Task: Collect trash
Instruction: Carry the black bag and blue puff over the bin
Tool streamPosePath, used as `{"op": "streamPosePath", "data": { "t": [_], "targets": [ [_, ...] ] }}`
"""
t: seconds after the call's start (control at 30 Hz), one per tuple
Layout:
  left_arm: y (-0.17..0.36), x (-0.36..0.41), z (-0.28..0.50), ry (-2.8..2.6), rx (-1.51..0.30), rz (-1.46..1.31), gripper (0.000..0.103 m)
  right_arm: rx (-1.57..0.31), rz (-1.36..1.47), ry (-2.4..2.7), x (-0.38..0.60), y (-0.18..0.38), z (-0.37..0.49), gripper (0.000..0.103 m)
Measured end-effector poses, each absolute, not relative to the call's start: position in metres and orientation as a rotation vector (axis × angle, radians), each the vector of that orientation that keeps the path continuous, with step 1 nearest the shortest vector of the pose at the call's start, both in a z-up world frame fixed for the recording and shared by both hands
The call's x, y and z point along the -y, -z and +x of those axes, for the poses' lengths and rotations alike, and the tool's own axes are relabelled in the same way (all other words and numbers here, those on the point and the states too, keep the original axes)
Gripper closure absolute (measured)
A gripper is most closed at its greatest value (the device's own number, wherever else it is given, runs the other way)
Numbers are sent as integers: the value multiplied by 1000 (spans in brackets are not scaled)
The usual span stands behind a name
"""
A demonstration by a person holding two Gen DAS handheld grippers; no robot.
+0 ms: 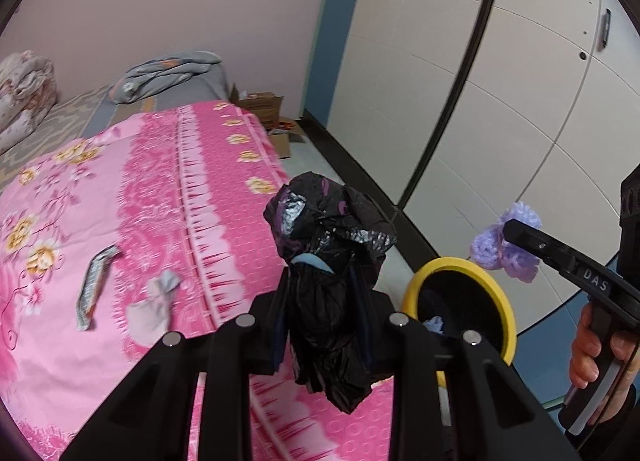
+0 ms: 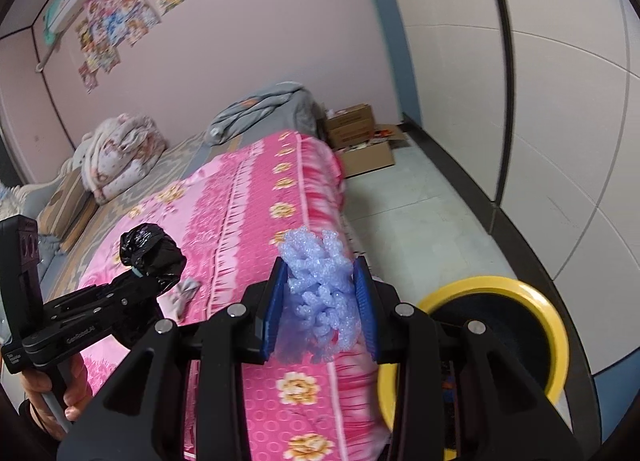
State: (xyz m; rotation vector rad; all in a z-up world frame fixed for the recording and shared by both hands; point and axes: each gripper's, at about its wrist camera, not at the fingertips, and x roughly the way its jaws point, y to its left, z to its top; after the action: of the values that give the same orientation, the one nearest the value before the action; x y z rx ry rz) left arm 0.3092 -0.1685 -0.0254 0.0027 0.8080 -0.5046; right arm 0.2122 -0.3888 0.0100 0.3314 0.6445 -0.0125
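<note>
1. The bed (image 1: 168, 189) is being covered by a pink floral sheet.
2. A striped wrapper (image 1: 94, 287) and a crumpled tissue (image 1: 154, 307) are lying on it, near each other.
3. Folded quilts (image 2: 120, 153) are being kept at the far end.

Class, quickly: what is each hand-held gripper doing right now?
Left hand-held gripper: closed on a crumpled black plastic bag.
Right hand-held gripper: closed on a purple foam net.
</note>
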Motion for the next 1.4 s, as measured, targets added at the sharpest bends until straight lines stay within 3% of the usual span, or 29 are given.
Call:
{"op": "streamPosePath", "data": {
  "t": [0.5,1.4],
  "targets": [
    [36,261,304,631,-831,32,77,-630,381,169,476,-2,186,71],
    [133,364,295,747,-982,134,77,-771,471,295,542,102,182,71]
  ]
}}
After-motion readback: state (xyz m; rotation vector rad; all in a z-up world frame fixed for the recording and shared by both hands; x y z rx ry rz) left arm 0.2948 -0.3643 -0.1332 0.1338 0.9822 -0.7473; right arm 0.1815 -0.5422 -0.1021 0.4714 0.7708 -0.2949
